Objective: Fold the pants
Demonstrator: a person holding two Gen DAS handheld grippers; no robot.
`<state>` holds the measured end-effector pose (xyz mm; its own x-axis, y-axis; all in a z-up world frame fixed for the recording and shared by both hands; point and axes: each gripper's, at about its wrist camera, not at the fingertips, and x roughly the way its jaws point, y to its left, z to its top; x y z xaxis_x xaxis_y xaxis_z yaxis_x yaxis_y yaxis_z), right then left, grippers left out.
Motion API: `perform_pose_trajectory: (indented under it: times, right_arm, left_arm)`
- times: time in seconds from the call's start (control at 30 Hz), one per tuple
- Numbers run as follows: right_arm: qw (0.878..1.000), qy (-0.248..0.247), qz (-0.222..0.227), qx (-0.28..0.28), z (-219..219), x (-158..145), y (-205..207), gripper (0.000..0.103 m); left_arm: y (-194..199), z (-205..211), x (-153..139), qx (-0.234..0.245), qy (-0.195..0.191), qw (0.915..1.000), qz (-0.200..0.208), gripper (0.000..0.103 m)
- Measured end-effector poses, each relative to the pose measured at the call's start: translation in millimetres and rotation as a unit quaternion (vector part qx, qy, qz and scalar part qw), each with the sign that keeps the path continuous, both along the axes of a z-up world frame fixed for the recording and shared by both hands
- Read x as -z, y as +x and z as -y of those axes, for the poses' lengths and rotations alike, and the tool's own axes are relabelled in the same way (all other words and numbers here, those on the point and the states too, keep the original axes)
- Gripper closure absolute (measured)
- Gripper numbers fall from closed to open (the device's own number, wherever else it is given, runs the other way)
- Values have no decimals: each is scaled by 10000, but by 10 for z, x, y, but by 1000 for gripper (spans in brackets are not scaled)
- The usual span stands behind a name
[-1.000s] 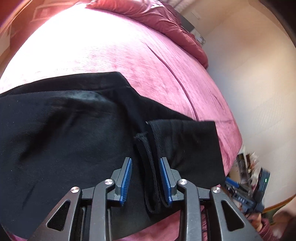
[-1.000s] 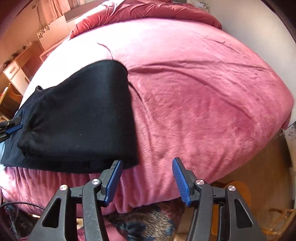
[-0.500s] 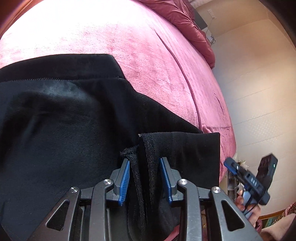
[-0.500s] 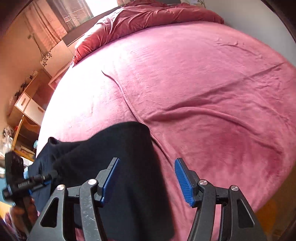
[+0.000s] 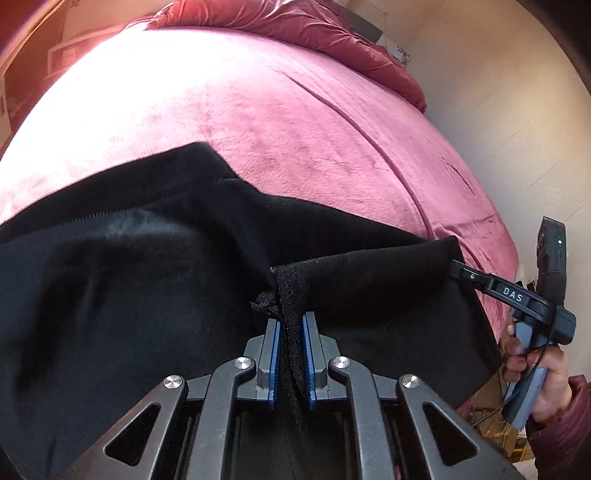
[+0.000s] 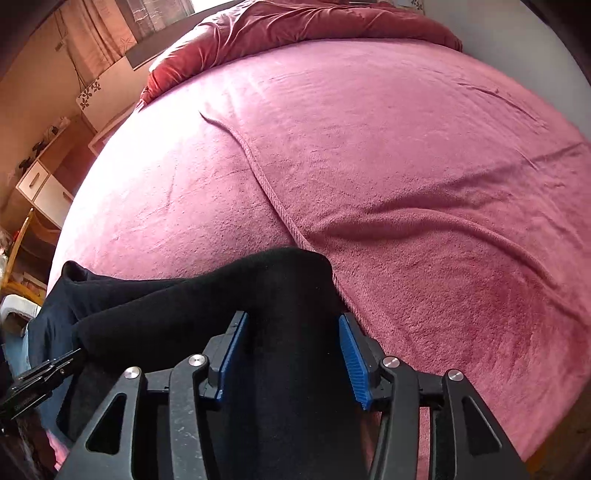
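Black pants (image 5: 129,288) lie folded across the near edge of a pink blanket (image 5: 295,129). My left gripper (image 5: 290,325) has its jaws closing, and the blue pads pinch a thick seamed edge of the pants that stands up between them. The right gripper (image 5: 509,291), held by a hand (image 5: 543,376), touches the right end of the cloth. In the right wrist view my right gripper (image 6: 290,325) straddles the folded end of the pants (image 6: 184,306). Its jaws are closing, still wide, with black cloth filling the gap. The left gripper (image 6: 44,373) shows at the lower left.
The pink blanket (image 6: 406,166) covers a wide bed, with a ridge running across its middle. A red duvet (image 6: 295,26) is bunched at the far end. A wooden cabinet with drawers (image 6: 40,184) stands to the left, and a pale wall (image 5: 498,110) to the right.
The left jaws have narrowed onto the pants' thick edge. The right gripper has swung left from the bare blanket, so the folded end of the pants now lies between its pads.
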<state>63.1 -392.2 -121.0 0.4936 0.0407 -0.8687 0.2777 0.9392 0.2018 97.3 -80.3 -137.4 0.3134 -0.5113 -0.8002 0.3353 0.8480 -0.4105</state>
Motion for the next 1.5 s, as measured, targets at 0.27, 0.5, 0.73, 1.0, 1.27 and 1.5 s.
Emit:
perform_pose_trajectory:
  times: [0.27, 0.5, 0.73, 1.0, 1.27, 1.5]
  right_arm:
    - [9959, -848, 256, 179, -98, -299, -86, 43]
    - [9921, -627, 591, -908, -700, -525, -286, 44]
    - [9775, -2, 426, -2066, -1569, -346, -346, 57]
    - [9692, -234, 88, -2451, -2019, 47, -317, 72]
    - [9684, -421, 167, -2454, -2073, 112, -342, 72]
    - [9694, -499, 200, -2397, -2201, 128, -386, 72]
  left_arm:
    - [-93, -198, -96, -296, -64, 9995, -25, 74]
    - [-213, -390, -103, -597, 114, 9981, 15, 73]
    - [-388, -583, -131, -850, 387, 9955, 155, 73]
    - [-609, -762, -244, -1164, 632, 9897, 537, 73]
    - [-757, -903, -420, -1362, 829, 9833, 881, 72]
    - [-801, -993, -522, -1447, 933, 9798, 1020, 72]
